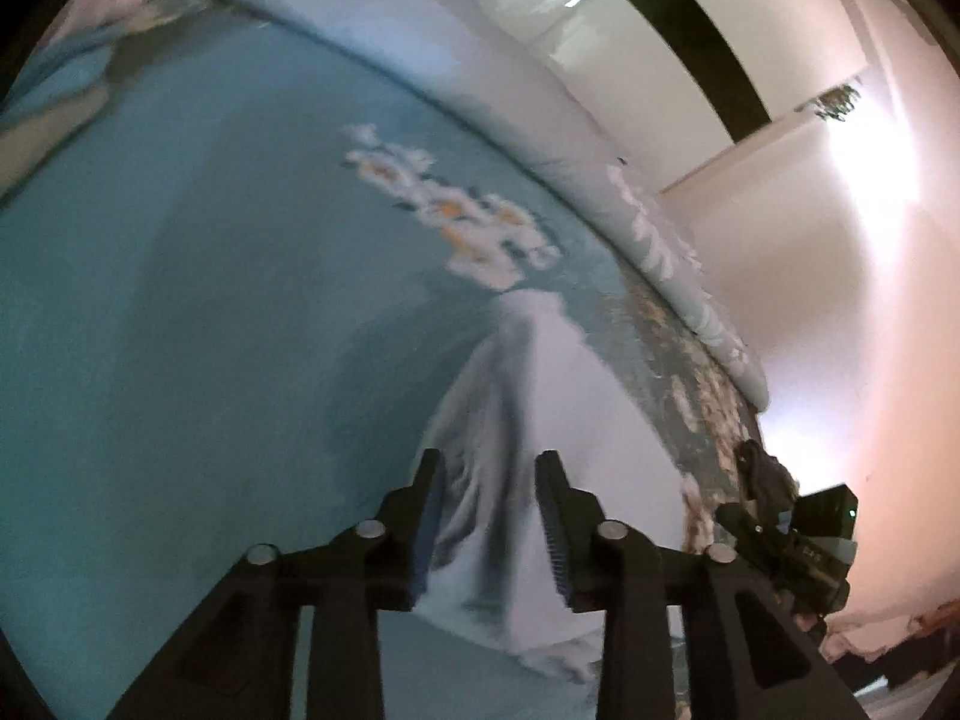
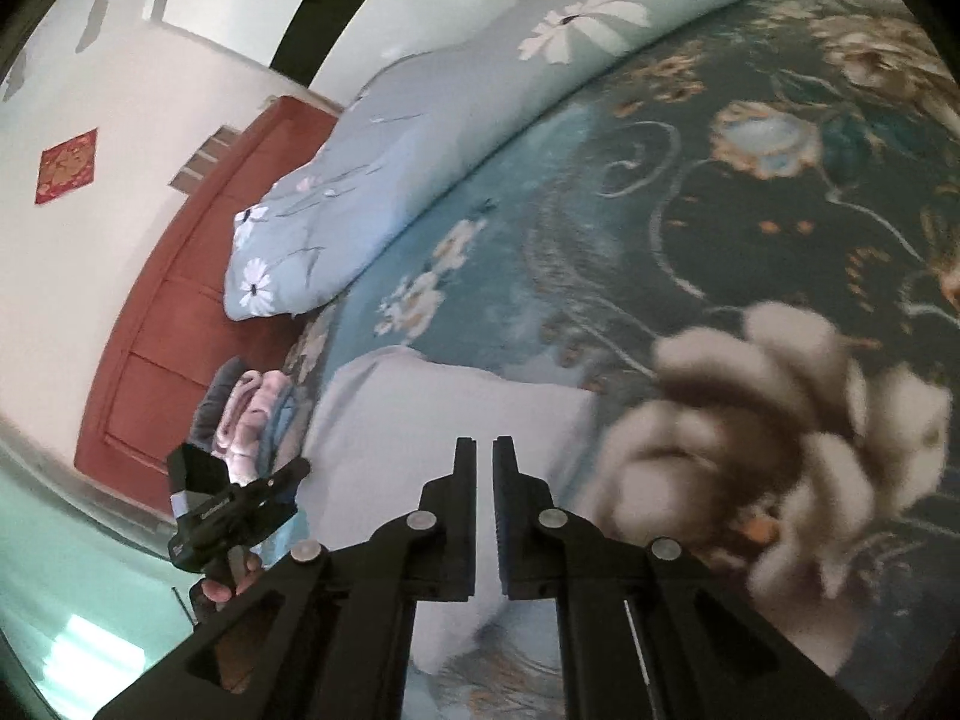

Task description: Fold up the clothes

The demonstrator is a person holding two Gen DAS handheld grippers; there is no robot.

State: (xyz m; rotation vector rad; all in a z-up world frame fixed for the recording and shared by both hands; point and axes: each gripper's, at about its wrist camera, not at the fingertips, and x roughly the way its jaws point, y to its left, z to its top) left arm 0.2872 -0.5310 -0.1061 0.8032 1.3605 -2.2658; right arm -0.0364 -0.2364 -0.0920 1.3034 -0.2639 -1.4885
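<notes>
A white garment (image 1: pixel 516 420) lies on the teal floral bedspread (image 1: pixel 180 330), bunched into a ridge. My left gripper (image 1: pixel 489 468) is open above it, its jaws either side of the ridge, holding nothing. In the right wrist view the same white garment (image 2: pixel 432 414) lies flat and partly folded ahead. My right gripper (image 2: pixel 485 450) hovers over its near part with the jaws almost together and nothing visibly between them. The left gripper also shows in the right wrist view (image 2: pixel 234 510), at the garment's left edge. The right gripper also shows in the left wrist view (image 1: pixel 786 534), at the right.
A rolled light-blue flowered duvet (image 2: pixel 372 180) lies along the far side of the bed. A pile of folded pink and grey clothes (image 2: pixel 246 414) sits near the red wooden headboard (image 2: pixel 180 312). White walls and a window surround the bed.
</notes>
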